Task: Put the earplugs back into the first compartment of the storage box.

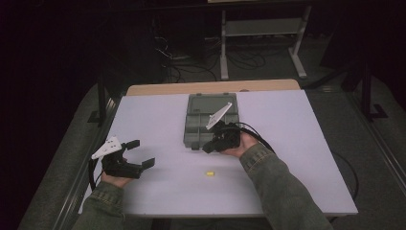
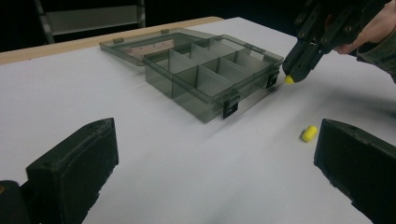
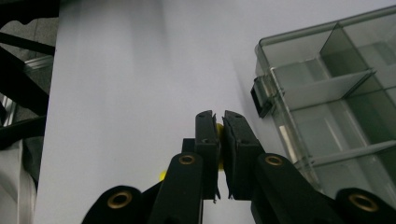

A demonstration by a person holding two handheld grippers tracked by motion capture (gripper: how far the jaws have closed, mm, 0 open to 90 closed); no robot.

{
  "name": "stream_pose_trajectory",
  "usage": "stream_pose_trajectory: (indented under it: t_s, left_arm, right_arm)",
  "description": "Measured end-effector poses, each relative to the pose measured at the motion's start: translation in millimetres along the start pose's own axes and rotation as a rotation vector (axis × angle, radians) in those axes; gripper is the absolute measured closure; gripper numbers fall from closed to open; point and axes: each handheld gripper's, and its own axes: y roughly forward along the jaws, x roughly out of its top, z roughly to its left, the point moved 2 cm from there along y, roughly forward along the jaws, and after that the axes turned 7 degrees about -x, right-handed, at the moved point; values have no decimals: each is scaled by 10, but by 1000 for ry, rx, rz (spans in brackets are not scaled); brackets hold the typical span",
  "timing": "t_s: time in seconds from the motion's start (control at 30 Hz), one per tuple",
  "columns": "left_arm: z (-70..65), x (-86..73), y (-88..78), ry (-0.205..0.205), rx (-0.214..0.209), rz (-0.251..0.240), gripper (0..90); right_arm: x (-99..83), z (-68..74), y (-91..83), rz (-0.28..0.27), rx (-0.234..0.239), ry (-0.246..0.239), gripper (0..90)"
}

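High view
Table: white top [image 1: 287,158], wooden edge at the far side.
Box: grey clear compartment box [image 1: 201,129], lid lying open behind it, at mid-table.
Right gripper: [image 1: 207,148] held just at the box's near right corner, tips pointing down and left, jaws together.
Left gripper: [image 1: 141,152] at the table's left side, well apart from the box, jaws spread wide, nothing between them.
Loose piece: small yellow piece [image 1: 208,173] on the table, near the person's side, between the two hands.
Writing: none readable.

Left gripper view
Left gripper: [image 2: 215,163] both black jaws stand far apart over bare table, gripping nothing.
Loose piece: [image 2: 308,133] lies just beside the right-hand jaw, not touched.
Box: [image 2: 210,88] open, dividers showing, black latches on its near wall.
Right gripper: [image 2: 290,78] above the table by the box's corner, closed on a second yellow bit [image 2: 289,80] at its tips.
Labels: none readable.

Right gripper view
Right gripper: [image 3: 219,122] jaws nearly shut, a sliver of yellow bit [image 3: 219,127] pinched between the pads.
Box: [image 3: 327,93] to the right, its corner latch near the tips.
Brand marks: none legible.
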Motion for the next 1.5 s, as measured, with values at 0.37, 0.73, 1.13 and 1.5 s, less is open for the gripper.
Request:
stream_pose_trajectory:
  t_s: [0.37,0.73,1.13,1.5]
  left_arm:
    - [-1,-2,4,-1,-4,1,0]
    - [0,-3,0,-1,-7,-3,0]
    - [2,-8,8,-3,-13,0,0]
    - [1,-8,11,-2,-17,-1,0]
  right_arm:
    - [189,-91,-69,-27,-13,4,841]
    - [353,-262,-71,-36,-31,24,843]
    - [526,-486,2,-39,-52,52,843]
    - [678,-717,80,-49,-85,86,844]
